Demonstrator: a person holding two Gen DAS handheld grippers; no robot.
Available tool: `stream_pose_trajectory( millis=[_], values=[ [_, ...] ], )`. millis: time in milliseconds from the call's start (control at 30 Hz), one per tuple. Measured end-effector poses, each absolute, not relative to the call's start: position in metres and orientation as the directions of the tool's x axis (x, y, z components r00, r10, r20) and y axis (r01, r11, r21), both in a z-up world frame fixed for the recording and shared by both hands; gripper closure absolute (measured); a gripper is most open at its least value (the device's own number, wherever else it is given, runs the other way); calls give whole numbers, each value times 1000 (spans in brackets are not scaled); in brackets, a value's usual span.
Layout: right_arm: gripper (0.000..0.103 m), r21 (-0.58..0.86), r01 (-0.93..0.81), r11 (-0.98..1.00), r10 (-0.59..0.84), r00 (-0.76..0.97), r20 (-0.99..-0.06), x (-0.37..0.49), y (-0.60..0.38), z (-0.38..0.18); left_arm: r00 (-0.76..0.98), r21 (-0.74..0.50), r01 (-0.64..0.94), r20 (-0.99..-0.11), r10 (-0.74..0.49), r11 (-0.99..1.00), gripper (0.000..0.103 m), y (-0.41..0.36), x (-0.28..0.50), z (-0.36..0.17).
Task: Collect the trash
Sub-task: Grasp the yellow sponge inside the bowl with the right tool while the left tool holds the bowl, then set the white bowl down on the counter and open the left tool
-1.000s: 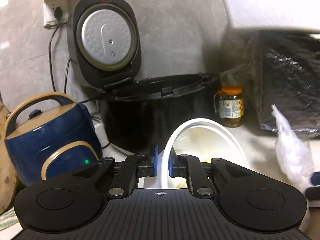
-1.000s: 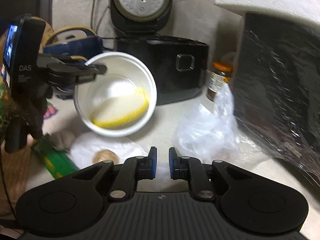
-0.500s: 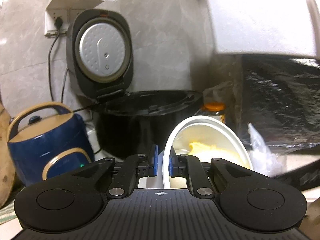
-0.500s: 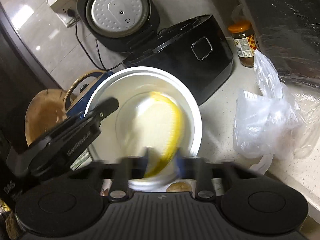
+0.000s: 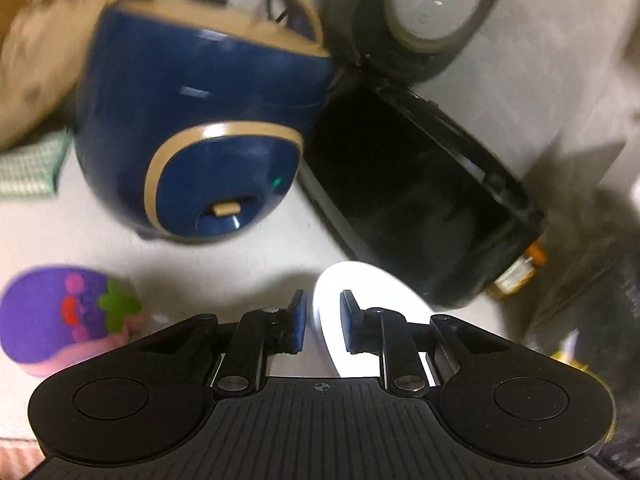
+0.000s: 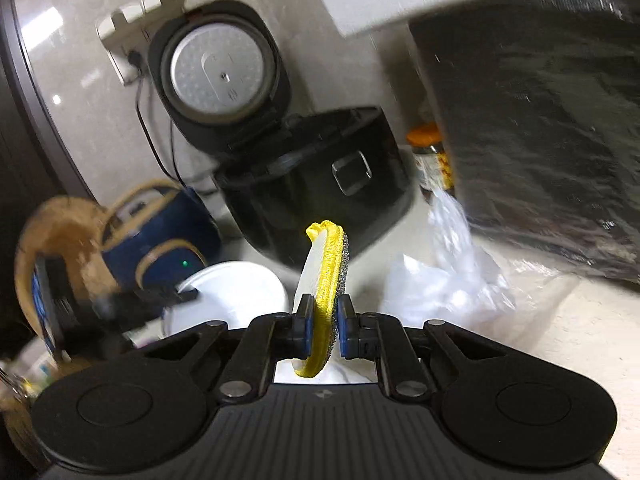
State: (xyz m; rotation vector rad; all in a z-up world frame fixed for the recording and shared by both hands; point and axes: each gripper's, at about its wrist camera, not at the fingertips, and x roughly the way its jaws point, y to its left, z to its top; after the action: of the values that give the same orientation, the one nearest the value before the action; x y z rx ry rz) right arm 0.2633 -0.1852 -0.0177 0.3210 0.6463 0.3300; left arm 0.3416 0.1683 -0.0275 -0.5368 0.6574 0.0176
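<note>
Trash sorting, I judge: right gripper [image 6: 322, 326] pinches the yellow-edged scrubbing pad [image 6: 329, 280] upright at frame centre, while left gripper [image 5: 323, 322] jaws are opening off the white bowl [image 5: 360, 312] rim between them

A blue cooker [image 5: 200, 120] sits beside an open black rice cooker [image 5: 420, 216].

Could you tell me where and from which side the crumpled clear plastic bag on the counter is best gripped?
Grip the crumpled clear plastic bag at the bunched peak that rises towards the orange-lidded glass jar, coming from above. That gathered film looks thin enough to fit between closing fingers, while the lower folds spread wide on the pale counter. The right gripper is shut on a yellow-edged scouring pad, so it must unload first.
</note>
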Motion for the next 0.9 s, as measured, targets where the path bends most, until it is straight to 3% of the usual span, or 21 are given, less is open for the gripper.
stream_pose_trajectory(
  millis=[200,500,667,767,900],
  values=[
    [89,329,-213,920,378,708,-596,268,-166,-42,823,-338,-81,-553,-128,938,82,174,322,-6],
    [83,280,-220,935,352,683,-640,294,-139,-56,686,-171,273,-655,-316,947,82,126,261,-15],
    [88,247,-237,940,342,687,-641,297,-134,-54,641,-227,348,-650,-407,910,82,75,252,-30],
    [88,222,-234,947,322,722,-613,290,-141,-43,671,-185,318,-649,-359,930,82,45,259,-39],
    [88,179,-228,957,290,751,-593,281,-152,-34,685,8,287,-701,-200,958,81,12,271,-56]
  ],
)
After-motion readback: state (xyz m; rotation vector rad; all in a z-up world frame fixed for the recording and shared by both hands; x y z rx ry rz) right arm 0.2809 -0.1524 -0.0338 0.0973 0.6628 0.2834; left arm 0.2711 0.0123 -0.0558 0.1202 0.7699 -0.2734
